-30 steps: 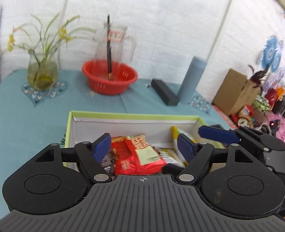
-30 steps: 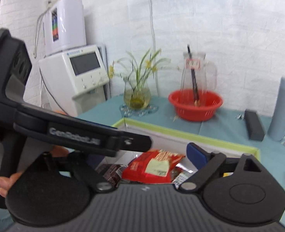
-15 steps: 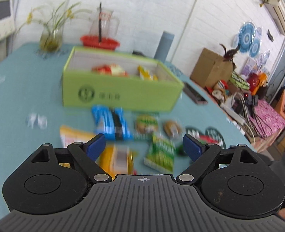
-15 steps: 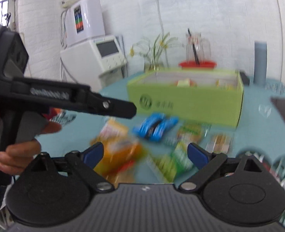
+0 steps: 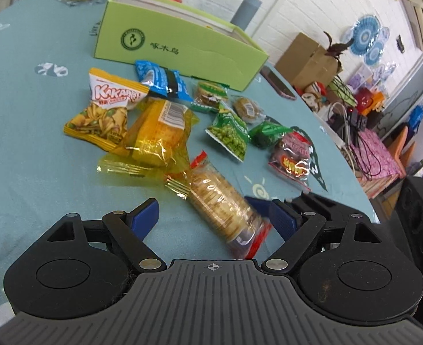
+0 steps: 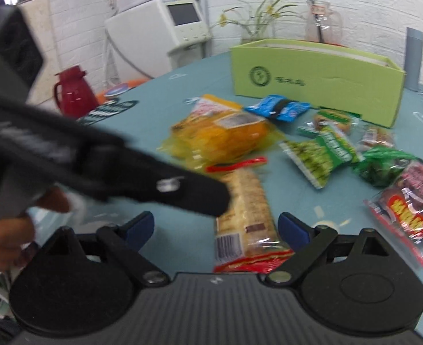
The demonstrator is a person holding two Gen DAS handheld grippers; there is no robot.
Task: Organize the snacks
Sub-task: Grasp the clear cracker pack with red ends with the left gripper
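A: Jaws? Left gripper (image 5: 213, 215) is seen with jaws closing a little, blue pads apart; the lower end of the cracker sleeve (image 5: 221, 201) lies between them, no pad pressed on it. Right gripper (image 6: 216, 228) is spread wide, the same cracker sleeve (image 6: 246, 215) seen between its pads, untouched.

B: Sleeve look?

A: Clear wrap, round tan crackers stacked in a row, red crimped ends, barcode label at the near end. It lies flat on the teal tablecloth (image 5: 24, 149), centre-low in both views.

B: Other snacks?

A: Yellow cake bag (image 5: 157, 132) is just above the sleeve, its gold crimp touching it. Kakappi bag (image 5: 105, 109) sits left of centre, blue pack (image 5: 161, 82) above centre by the green box (image 5: 180, 47). Green pea pack (image 5: 230, 132) and red-black pack (image 5: 292, 158) are right of centre.

B: Box?

A: Upper centre, lime green, round logo on its side. Contents cannot be seen.
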